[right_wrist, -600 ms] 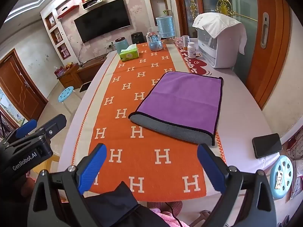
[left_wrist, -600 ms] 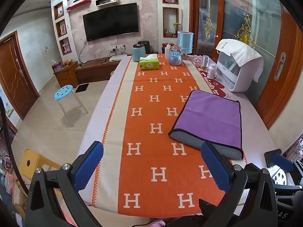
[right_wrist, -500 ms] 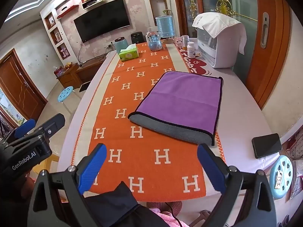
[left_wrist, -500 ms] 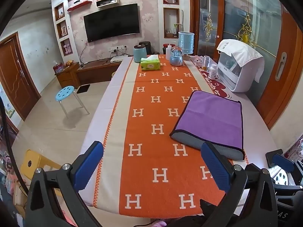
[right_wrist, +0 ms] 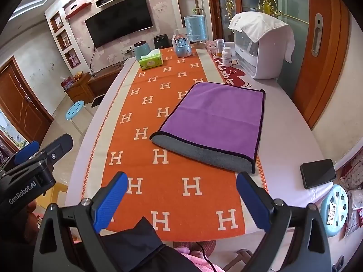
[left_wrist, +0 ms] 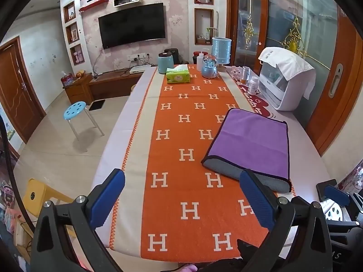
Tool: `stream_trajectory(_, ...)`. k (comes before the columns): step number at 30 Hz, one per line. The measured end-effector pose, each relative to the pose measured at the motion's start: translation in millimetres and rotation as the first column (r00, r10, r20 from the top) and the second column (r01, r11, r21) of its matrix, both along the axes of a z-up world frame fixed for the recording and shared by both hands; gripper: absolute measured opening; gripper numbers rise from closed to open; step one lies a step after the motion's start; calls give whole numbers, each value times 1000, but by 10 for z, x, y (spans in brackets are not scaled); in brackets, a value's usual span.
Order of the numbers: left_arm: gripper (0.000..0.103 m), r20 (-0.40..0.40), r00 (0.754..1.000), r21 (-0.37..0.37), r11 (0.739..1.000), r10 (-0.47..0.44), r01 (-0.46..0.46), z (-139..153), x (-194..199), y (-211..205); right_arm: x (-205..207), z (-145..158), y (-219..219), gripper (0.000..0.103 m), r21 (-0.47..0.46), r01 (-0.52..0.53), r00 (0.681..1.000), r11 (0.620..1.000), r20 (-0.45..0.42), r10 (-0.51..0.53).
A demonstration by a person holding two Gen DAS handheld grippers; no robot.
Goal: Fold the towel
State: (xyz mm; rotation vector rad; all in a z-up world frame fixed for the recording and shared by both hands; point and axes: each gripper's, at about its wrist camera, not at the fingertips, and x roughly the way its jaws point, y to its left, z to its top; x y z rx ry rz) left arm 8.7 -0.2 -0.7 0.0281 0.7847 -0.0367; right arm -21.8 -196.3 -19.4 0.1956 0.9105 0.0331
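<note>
A purple towel (left_wrist: 251, 140) with a black hem lies folded flat on the right side of the orange H-patterned runner (left_wrist: 188, 136), its grey underside showing along the near edge. It also shows in the right wrist view (right_wrist: 215, 117). My left gripper (left_wrist: 181, 199) is open and empty, held above the table's near end, left of the towel. My right gripper (right_wrist: 181, 201) is open and empty, above the near edge, short of the towel. The left gripper's body (right_wrist: 29, 172) shows at the left of the right wrist view.
A black phone (right_wrist: 317, 173) lies on the table at the near right. A white appliance (left_wrist: 283, 86) draped with a cloth stands right of the towel. A green tissue box (left_wrist: 178, 76), bottles and blue containers stand at the far end. Stools stand beside the table.
Both views have shifted only slightly; the left gripper has tilted up a little. The towel has not moved and both grippers stay open.
</note>
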Motion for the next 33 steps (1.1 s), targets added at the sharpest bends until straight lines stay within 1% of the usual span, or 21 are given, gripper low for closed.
stream_trajectory(8,100,-9,999,-15,999,-34,33,-23,38,23,46,16,41,97,-13,26,999,1000,-25,-26)
stream_trajectory(17,100,6,996,-22,996,-89,89,-22,82,133,35,20,77,97,-8,81,997,997,-4,-81)
stream_trajectory(20,100,-8,994,-22,993,-114,113,-41,128,169,17,12,99,97,-3,111,994,994,2,-111)
stream_trajectory(25,101,-9,989,-29,988,-149,149,-60,137,256,-30,0,148,97,7,151,988,988,5,-151)
stream_trajectory(33,100,-51,980,-56,980,-192,189,-162,246,331,-72,-15,227,97,5,198,980,980,6,-198)
